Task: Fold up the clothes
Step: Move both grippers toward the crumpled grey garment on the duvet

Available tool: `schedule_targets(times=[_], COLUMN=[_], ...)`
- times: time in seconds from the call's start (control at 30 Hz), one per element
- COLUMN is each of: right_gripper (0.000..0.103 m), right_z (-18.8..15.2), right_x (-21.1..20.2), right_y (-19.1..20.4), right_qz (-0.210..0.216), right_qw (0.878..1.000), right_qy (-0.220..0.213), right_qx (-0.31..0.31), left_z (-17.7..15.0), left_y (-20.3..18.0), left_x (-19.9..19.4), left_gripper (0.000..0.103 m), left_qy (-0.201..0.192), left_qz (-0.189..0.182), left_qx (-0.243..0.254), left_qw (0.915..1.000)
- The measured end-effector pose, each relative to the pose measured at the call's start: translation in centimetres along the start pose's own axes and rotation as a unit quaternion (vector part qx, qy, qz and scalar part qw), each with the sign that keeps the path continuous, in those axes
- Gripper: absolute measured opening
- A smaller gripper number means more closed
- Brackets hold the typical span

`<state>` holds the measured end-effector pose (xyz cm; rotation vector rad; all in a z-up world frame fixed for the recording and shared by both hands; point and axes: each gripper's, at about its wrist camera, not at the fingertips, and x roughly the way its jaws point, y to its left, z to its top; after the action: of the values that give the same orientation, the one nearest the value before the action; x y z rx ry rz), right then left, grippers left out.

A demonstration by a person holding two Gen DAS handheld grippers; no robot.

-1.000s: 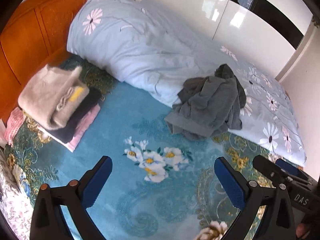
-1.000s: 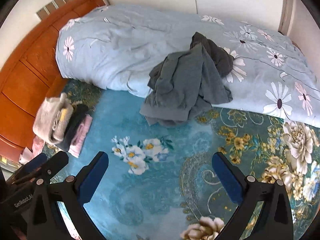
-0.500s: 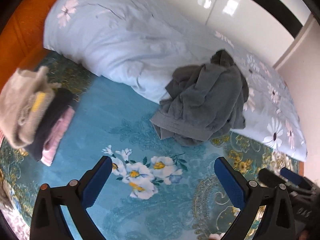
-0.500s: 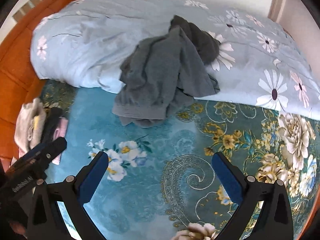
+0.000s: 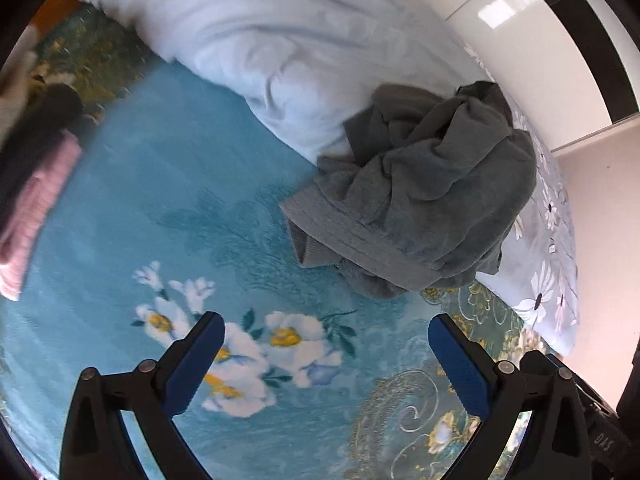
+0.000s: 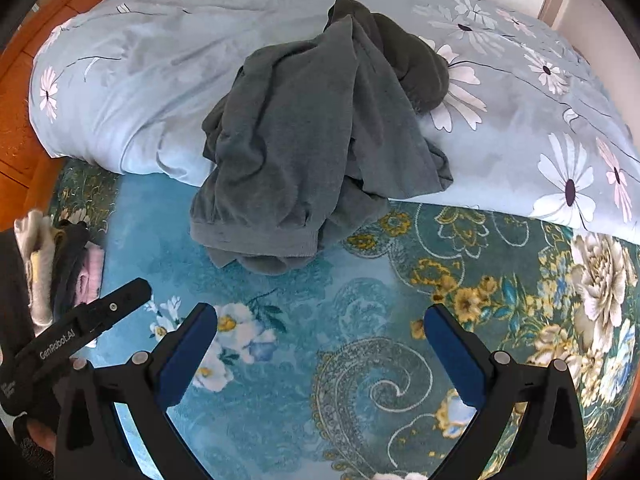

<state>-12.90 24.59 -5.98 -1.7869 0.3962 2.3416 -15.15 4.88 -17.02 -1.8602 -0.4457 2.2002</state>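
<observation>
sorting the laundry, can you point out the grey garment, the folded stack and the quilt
grey garment (image 6: pixel 312 148), right wrist view, middle of the crumpled cloth
folded stack (image 6: pixel 60 268), right wrist view, dark middle layer
quilt (image 6: pixel 132 92), right wrist view, plain blue part at left

Teal floral bedspread (image 6: pixel 360 320) (sunlit), glossy white wardrobe (image 5: pixel 520 40).

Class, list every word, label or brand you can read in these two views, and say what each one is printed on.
"GenRobot.AI": white print on the black body of the left gripper, seen in the right wrist view.
"DAS", upside down: on the black body of the right gripper, at the left wrist view's edge.
Smaller print below "GenRobot.AI": too small to read.
</observation>
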Motion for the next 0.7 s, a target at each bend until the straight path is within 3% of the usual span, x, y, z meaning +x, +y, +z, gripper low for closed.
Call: schedule_targets(times=[0.13, 0.7], right_gripper=[0.103, 0.103], right_z=[0.9, 2.8], right_x=[1.7, 7.9], right_y=[0.1, -1.3], right_qz=[-0.01, -0.011], right_qw=[1.0, 0.998], right_qy=[0.009, 0.037], right_qx=[-0.019, -0.055], left_z=[0.8, 3.4], left_y=[-0.9, 0.4], left_x=[2.2, 9.2], left_gripper=[0.103, 0.102], left_qy=[0.021, 0.091], left_qz=[0.008, -0.052], left_qx=[0.018, -0.09], left_qw=[0.9996, 0.9905])
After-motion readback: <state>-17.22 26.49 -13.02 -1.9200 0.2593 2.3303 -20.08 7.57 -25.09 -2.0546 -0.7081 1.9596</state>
